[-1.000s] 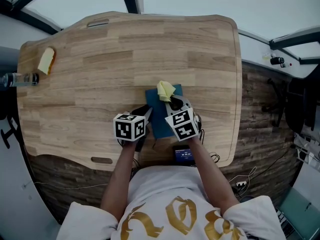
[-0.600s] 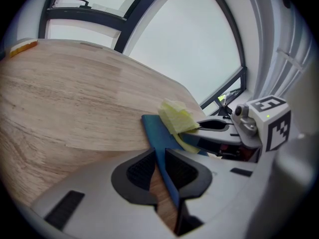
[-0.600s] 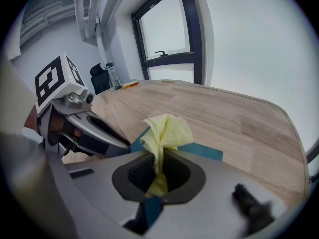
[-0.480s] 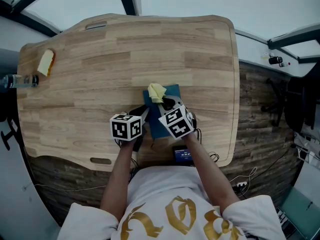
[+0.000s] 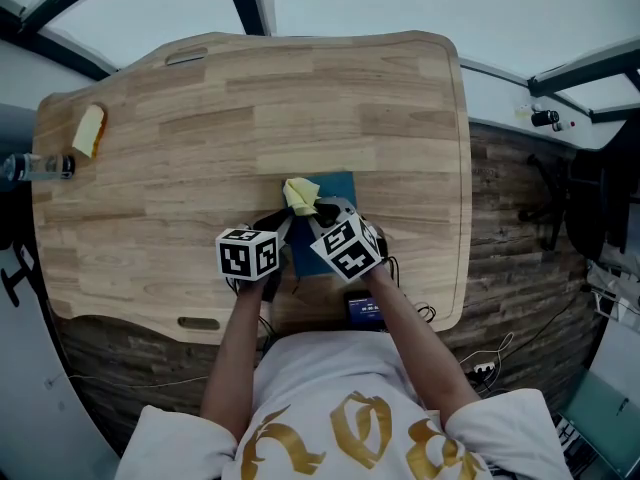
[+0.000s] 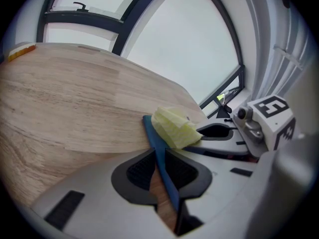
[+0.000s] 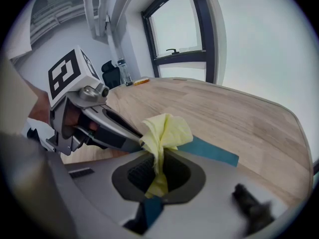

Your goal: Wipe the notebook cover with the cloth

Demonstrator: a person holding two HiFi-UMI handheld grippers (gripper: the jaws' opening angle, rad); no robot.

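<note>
If your right gripper (image 7: 158, 172), clamped on the crumpled pale-yellow cloth (image 5: 299, 195), drags too hard, the thin blue notebook (image 5: 336, 190) could slip from your left gripper (image 6: 160, 169), whose jaws have just closed on its edge. That notebook lies near the light wooden table's (image 5: 200, 138) front edge, its cover plain and partly under the cloth.

The right gripper (image 5: 318, 211) holds a yellow cloth (image 5: 299, 195) on the blue notebook (image 5: 338, 189) (at its far left corner). The left gripper (image 5: 280, 230) meets the notebook's left edge.
</note>
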